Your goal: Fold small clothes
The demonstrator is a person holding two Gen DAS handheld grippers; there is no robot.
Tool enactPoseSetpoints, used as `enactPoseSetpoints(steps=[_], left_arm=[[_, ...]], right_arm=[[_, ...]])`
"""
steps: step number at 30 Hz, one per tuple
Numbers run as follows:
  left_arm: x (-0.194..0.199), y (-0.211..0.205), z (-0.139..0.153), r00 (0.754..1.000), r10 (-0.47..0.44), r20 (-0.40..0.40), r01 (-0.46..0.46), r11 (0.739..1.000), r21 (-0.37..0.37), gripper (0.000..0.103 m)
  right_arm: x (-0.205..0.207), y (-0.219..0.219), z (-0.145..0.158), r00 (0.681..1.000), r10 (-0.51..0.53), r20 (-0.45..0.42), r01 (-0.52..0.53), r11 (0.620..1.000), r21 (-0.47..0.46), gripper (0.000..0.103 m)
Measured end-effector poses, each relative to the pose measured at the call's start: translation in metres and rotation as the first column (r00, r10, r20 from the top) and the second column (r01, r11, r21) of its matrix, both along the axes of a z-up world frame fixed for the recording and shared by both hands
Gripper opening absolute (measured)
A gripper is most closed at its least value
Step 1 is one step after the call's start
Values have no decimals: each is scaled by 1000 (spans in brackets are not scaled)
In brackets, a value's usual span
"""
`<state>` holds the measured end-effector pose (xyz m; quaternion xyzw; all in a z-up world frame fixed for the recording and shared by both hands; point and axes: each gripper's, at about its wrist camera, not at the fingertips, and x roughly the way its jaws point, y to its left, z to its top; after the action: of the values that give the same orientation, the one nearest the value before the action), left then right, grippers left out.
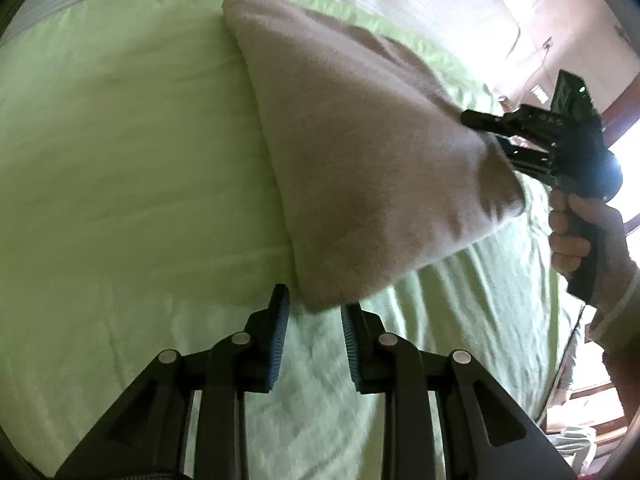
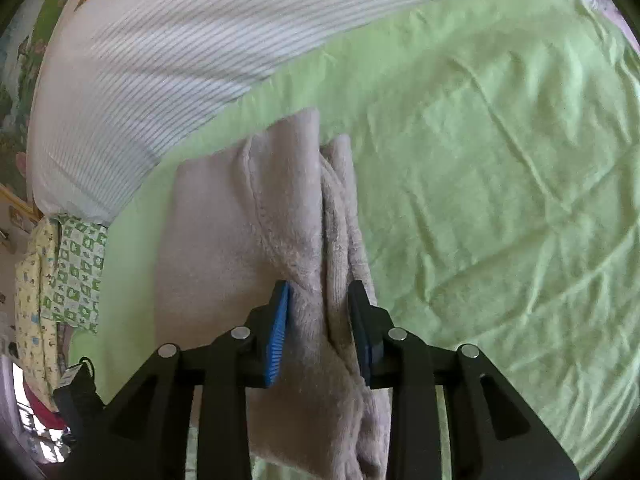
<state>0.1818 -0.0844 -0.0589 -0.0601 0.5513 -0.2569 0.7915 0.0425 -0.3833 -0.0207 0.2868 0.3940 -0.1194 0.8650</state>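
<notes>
Fleece [image 1: 360,152] bunched in right gripper [image 2: 318,316] — left gripper [image 1: 314,320] parted, empty at its corner; sheet [image 2: 500,160] clear beyond.

Both grippers [image 1: 314,312] [image 2: 318,300] are black with blue ribbed pads (silver rivets), beside a seemingly pale cuffed sleeve [image 1: 612,304].

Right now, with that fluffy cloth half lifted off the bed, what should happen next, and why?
Probably the right hand-held gripper should draw back off the cloth. The cloth is already doubled over on the green sheet, and its bunched edge sits between the jaws. The left hand-held gripper is open with nothing in it.
</notes>
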Motion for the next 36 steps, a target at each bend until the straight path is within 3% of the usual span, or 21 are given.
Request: enactPoseSetpoints(steps=[4,6,10,15,19,22,24,30,33,36], left_arm=[[-2,15,18,1000,12,4,-12,999,-52,32],[0,25,29,999,37,23,-35,996,-83,41],[22,38,44,994,109,6,-107,979,-173,48],[52,27,38,985,168,-35,-172,966,-191,51],[71,14,33,981,188,-52,-194,965,-178,56],[82,1,22,981,188,-49,-192,978,-79,60],[86,-3,15,981,187,-54,-190,980,-65,67],[100,-1,21,977,201,-68,-208,970,-127,66],[112,1,16,966,225,-128,-244,956,-160,70],[120,-4,7,960,228,-166,-254,953,-164,73]], right_arm=[[-5,0,11,999,-30,15,30,999,-37,50],[-6,-1,15,998,-45,35,47,998,-41,58],[6,0,17,998,-42,38,44,998,-37,61],[25,5,13,999,-32,32,33,999,-38,62],[30,7,2,1000,-25,0,25,998,-53,62],[30,6,-14,997,-29,-78,19,991,-133,63],[24,1,-21,997,-35,-73,23,987,-158,65],[17,-6,-15,996,-52,-73,44,993,-108,66],[22,-12,-9,1000,-12,-21,12,1000,-14,66],[28,-19,-12,1000,-11,-21,11,1000,11,67]])
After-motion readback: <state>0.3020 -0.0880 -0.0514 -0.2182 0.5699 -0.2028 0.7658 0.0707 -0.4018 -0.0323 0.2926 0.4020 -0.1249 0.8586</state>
